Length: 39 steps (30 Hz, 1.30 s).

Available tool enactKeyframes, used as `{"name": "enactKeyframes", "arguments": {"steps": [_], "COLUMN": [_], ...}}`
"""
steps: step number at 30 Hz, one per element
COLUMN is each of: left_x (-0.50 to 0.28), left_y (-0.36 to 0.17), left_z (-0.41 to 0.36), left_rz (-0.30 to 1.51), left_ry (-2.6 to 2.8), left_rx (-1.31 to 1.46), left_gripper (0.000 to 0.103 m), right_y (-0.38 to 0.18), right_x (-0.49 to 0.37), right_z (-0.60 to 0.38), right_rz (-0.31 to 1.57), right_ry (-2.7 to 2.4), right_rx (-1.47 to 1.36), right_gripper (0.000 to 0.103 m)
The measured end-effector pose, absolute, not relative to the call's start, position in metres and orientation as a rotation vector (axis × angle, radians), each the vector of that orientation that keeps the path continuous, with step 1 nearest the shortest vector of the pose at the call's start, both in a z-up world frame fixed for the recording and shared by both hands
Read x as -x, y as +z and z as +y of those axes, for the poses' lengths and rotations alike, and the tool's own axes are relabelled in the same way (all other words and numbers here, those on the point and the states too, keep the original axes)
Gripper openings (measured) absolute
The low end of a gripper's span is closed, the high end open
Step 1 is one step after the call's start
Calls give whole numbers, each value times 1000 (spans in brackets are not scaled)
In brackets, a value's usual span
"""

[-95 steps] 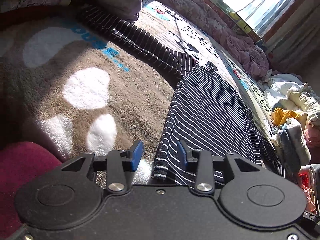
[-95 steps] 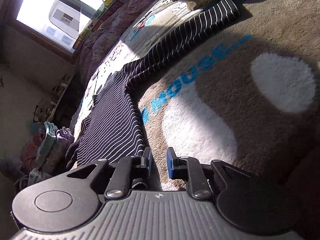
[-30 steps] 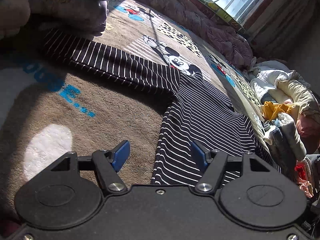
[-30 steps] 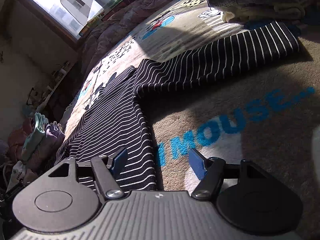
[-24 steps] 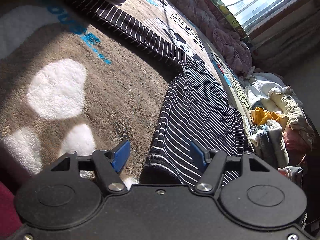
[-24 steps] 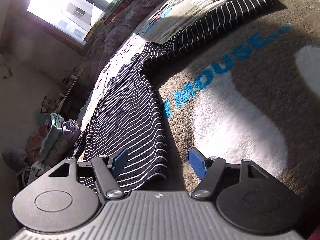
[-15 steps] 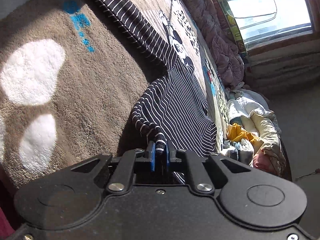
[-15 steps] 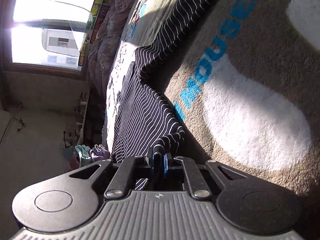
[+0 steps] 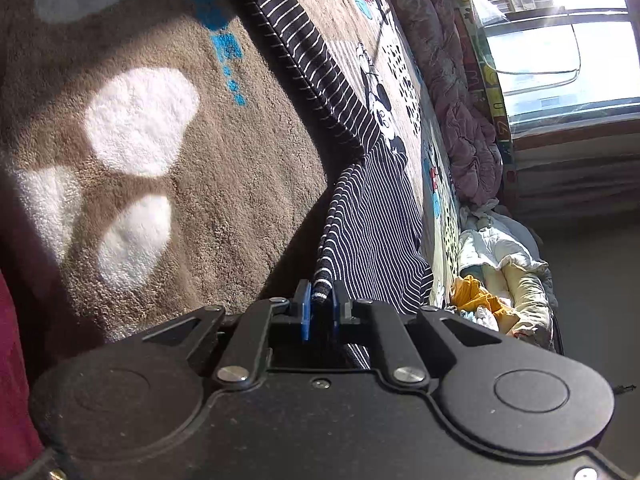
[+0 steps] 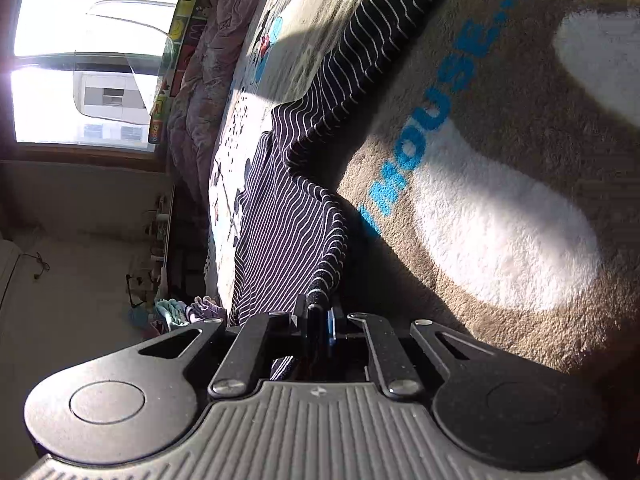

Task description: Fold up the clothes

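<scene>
A dark striped long-sleeved shirt (image 9: 372, 224) lies spread on a brown plush blanket (image 9: 240, 184). In the left wrist view my left gripper (image 9: 321, 300) is shut on the shirt's bottom hem corner, and the cloth rises from the blanket up to the blue pads. One sleeve (image 9: 308, 64) runs away toward the top of that view. The right wrist view shows my right gripper (image 10: 319, 307) shut on the other hem corner of the striped shirt (image 10: 284, 232). Its sleeve (image 10: 360, 60) stretches up to the right. Both hem corners are lifted off the blanket.
The brown blanket (image 10: 500, 160) carries white patches and blue letters. A cartoon-print sheet (image 9: 384, 60) and a purple quilt (image 9: 460, 120) lie beyond the shirt, under a bright window (image 10: 80, 52). A heap of loose clothes (image 9: 496, 276) sits at the bed's edge.
Both grippers went from open astride the hem corners to shut on them. Both have rolled and lifted the hem, so the shirt's lower edge now bunches up off the blanket.
</scene>
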<state>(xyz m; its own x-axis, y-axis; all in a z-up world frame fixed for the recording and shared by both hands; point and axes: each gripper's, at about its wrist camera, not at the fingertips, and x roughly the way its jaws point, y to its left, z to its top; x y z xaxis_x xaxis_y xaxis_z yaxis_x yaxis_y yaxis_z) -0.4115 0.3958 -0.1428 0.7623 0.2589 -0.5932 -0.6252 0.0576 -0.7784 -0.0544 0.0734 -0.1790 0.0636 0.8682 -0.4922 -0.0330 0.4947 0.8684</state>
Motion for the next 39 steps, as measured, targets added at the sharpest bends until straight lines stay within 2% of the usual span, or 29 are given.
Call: {"name": "enactKeyframes", "arguments": {"steps": [2, 4, 5, 6, 10, 12, 13, 15, 16, 17, 18, 21, 22, 23, 26, 27, 30, 34, 39], "left_x": [415, 417, 419, 418, 394, 365, 353, 332, 327, 324, 320, 331, 331, 330, 327, 328, 328, 317, 301], "left_y": [-144, -144, -139, -130, -114, -112, -116, -127, -135, -143, -152, -139, -140, -144, -150, -144, -132, -130, -142], "left_z": [387, 377, 373, 366, 350, 342, 339, 335, 334, 333, 332, 321, 322, 324, 330, 326, 316, 307, 307], "left_rz": [376, 416, 425, 425, 420, 429, 440, 467, 493, 524, 555, 483, 494, 519, 570, 554, 510, 523, 579], "left_ry": [723, 752, 765, 773, 659, 604, 606, 629, 648, 668, 689, 693, 698, 703, 718, 705, 675, 637, 636], "left_rx": [1254, 1144, 1093, 1013, 861, 764, 716, 624, 593, 568, 542, 500, 505, 518, 541, 538, 531, 492, 485], "left_gripper": [12, 13, 16, 16, 19, 19, 24, 48, 51, 48, 49, 50, 55, 58, 56, 56, 56, 56, 56], "right_y": [-201, -199, -186, -172, -124, -120, -119, -130, -144, -160, -168, -159, -158, -159, -164, -165, -170, -173, -181], "right_x": [57, 63, 67, 72, 98, 108, 113, 119, 118, 116, 118, 127, 128, 123, 98, 86, 45, -25, -116], "right_z": [68, 62, 61, 61, 82, 106, 118, 140, 151, 155, 148, 127, 121, 117, 96, 86, 56, 20, 19], "right_rz": [1370, 1334, 1274, 1200, 875, 822, 806, 794, 827, 860, 843, 792, 792, 817, 888, 899, 908, 845, 828], "right_ry": [741, 736, 744, 756, 884, 982, 1028, 1060, 1019, 975, 971, 970, 965, 963, 926, 881, 727, 518, 458], "right_rx": [-760, -739, -674, -592, -306, -224, -191, -109, -36, 0, -23, -49, -56, -91, -315, -392, -595, -722, -651], "right_gripper": [13, 17, 24, 27, 27, 27, 27, 32, 41, 39, 36, 36, 36, 36, 39, 44, 52, 54, 54]}}
